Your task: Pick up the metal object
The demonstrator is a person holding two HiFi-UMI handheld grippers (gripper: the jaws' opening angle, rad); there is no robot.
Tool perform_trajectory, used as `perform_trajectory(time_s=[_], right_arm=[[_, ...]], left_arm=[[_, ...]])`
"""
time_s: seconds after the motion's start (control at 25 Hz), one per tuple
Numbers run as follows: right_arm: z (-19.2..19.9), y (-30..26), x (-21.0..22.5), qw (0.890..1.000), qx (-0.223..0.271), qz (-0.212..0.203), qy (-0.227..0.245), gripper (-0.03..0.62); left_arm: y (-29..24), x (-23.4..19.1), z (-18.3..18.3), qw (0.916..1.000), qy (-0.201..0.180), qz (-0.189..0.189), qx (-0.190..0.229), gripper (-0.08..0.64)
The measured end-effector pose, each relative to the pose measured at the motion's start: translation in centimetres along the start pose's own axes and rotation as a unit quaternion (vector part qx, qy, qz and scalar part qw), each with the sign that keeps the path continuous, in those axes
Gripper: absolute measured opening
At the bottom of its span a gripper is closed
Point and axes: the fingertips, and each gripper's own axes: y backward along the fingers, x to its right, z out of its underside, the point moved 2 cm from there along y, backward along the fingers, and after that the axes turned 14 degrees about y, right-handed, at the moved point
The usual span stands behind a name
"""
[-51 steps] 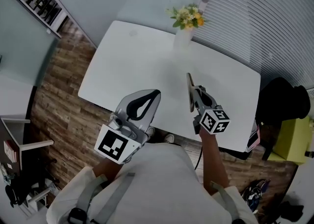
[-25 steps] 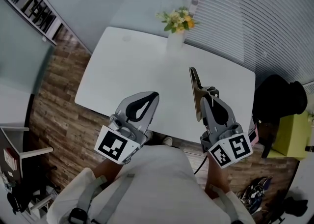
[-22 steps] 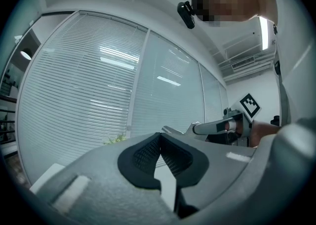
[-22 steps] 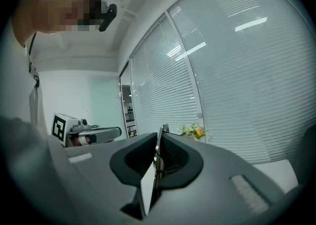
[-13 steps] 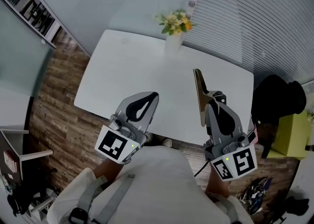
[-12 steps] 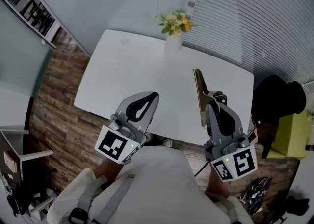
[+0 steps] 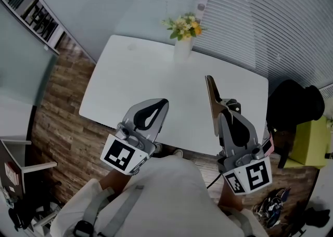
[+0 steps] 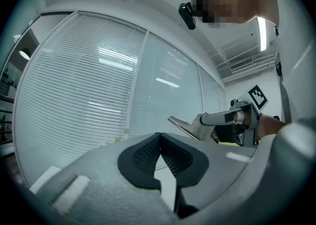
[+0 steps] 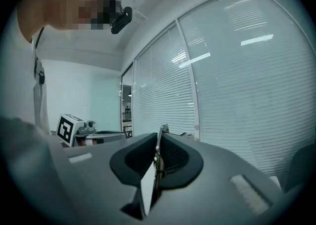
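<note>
The metal object point(image 7: 210, 94) is a thin flat blade held up above the white table point(image 7: 140, 75), pointing away from me. My right gripper point(image 7: 227, 107) is shut on its near end. In the right gripper view the blade point(image 9: 150, 179) stands edge-on between the dark pads point(image 9: 173, 156). My left gripper point(image 7: 162, 103) hovers over the table's near edge, shut, with nothing in it. In the left gripper view its pads point(image 8: 145, 152) meet at the tip, and the metal object point(image 8: 187, 125) and the right gripper point(image 8: 232, 118) show to the right.
A white vase of flowers point(image 7: 182, 34) stands at the table's far edge, before slatted blinds point(image 7: 260, 17). A black bag point(image 7: 294, 107) and a yellow object point(image 7: 311, 147) lie on the wooden floor to the right of the table.
The right gripper has drawn back toward me and turned, with the metal object in it. In the last half second it has barely moved. The left gripper has stayed put.
</note>
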Motion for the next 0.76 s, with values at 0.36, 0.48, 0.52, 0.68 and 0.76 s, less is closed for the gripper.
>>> perform_trajectory(time_s=[0.36,0.48,0.52,0.68,0.76], right_arm=[[-0.14,0.09,0.08,1.000,-0.001,0.002,0.004,0.021],[-0.11,0.18,0.06,1.000,-0.001,0.003,0.004,0.021],[-0.08,0.20,0.04,1.000,-0.001,0.004,0.004,0.021],[0.13,0.34,0.06,1.000,-0.002,0.004,0.004,0.021],[0.22,0.39,0.08,1.000,-0.002,0.005,0.004,0.021]], left_arm=[[-0.03,0.20,-0.28,1.0000,0.000,0.002,0.003,-0.002],[0.04,0.29,-0.30,1.0000,-0.001,0.003,0.004,-0.002],[0.08,0.29,-0.30,1.0000,0.000,0.002,0.004,-0.002],[0.10,0.39,-0.18,1.0000,-0.001,0.003,0.003,-0.002],[0.08,0.47,-0.10,1.0000,-0.003,0.003,0.003,-0.002]])
